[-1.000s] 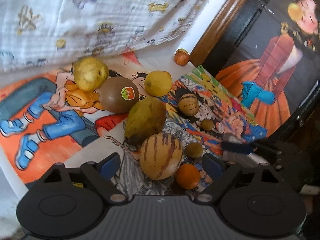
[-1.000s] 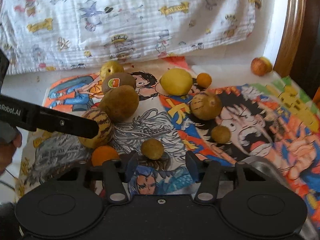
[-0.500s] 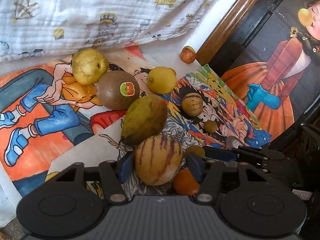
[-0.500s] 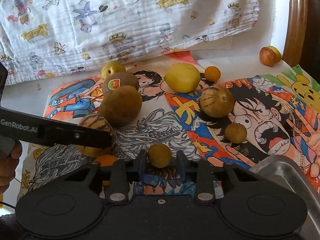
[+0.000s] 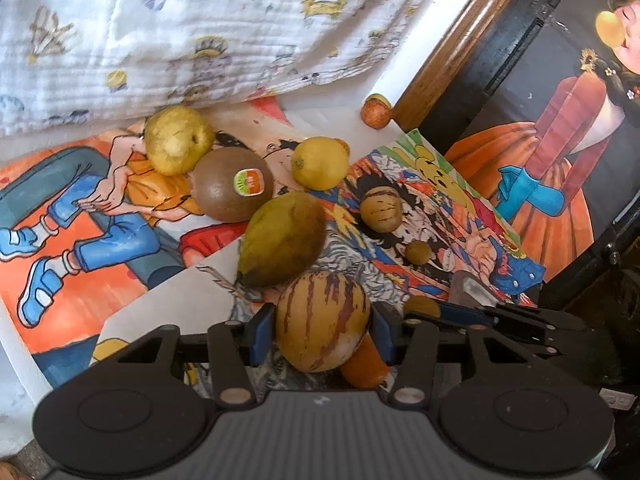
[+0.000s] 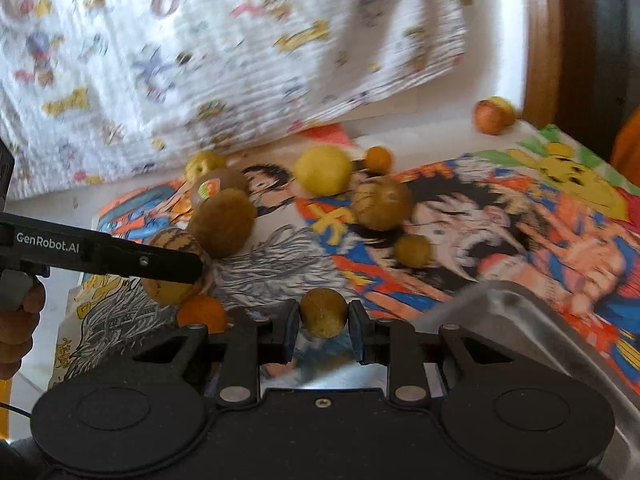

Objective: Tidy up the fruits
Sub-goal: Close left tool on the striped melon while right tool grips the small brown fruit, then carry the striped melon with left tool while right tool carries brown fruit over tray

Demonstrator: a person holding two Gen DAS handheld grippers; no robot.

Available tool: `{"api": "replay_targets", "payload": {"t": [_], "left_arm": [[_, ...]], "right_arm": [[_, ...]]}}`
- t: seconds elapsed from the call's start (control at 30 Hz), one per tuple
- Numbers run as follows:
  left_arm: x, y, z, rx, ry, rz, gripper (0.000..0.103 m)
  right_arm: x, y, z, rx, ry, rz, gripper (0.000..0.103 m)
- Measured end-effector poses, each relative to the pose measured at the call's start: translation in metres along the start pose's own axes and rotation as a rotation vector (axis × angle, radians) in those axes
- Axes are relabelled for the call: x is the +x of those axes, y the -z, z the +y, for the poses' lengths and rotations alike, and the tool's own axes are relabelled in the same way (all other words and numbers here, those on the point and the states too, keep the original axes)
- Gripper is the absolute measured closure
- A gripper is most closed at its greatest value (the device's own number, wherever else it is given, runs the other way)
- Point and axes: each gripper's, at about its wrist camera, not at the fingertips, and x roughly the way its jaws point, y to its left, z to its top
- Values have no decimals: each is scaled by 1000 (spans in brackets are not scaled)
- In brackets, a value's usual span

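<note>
- Both grippers closed in since a second ago: wide open back then, now each clamped on a fruit.
- Left gripper (image 5: 322, 330) clenched around the striped melon (image 5: 322, 320), blue fingers (image 5: 262, 330) pressed on its two flanks; melon sits dead centre between them, small orange (image 5: 364, 368) tucked just under its right side.
- Right gripper (image 6: 323, 326) grasping the little round brown fruit (image 6: 323, 312), pinched at its widest part.
- Looks lifted a bit too: right wrist view blurred and tilted, metal tray (image 6: 520, 320) now showing just right of and beneath the right fingers. Barely a sliver of it a second ago.
- Key relation for the next move, as a guess: tray lies right beside the right gripper, so a short swing right and down for the brown fruit; left gripper well farther off, with the melon to carry across.
- Rest of the pile untouched on the cartoon-print tabletop (image 5: 100, 240): pear (image 5: 176, 140), kiwi (image 5: 232, 184), mango (image 5: 284, 240), lemon (image 5: 318, 162).
- Melon round, no real long axis, so grip angle hardly matters.
</note>
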Motion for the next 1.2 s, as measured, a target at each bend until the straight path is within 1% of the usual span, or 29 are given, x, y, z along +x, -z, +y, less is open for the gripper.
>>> {"api": "replay_targets", "payload": {"t": [0.1,0.17,0.33,0.43,0.53,0.67,0.8,1.03,1.2], "left_arm": [[-3,-2,-13,25,11,-14,49],[-5,-4,-23,43,20,-23,49],[3,-11,-58,116,56,-28,49],[13,-12,-83,179,81,-27,49],[26,-9,-109,238,118,-18,49],[48,-5,-137,285,159,8,49],[72,-2,-159,348,167,22,49],[109,0,-174,404,159,50,49],[126,1,-172,405,143,76,49]], "right_arm": [[-22,8,-16,53,52,-46,74],[-37,15,-26,78,102,-82,74],[-69,34,-48,138,253,-160,74],[-79,46,-58,152,344,-182,74],[-84,59,-70,169,389,-186,75],[-83,71,-79,173,422,-179,75],[-78,78,-85,177,437,-172,75],[-66,81,-93,186,436,-161,75],[-63,81,-94,175,429,-164,74]]}}
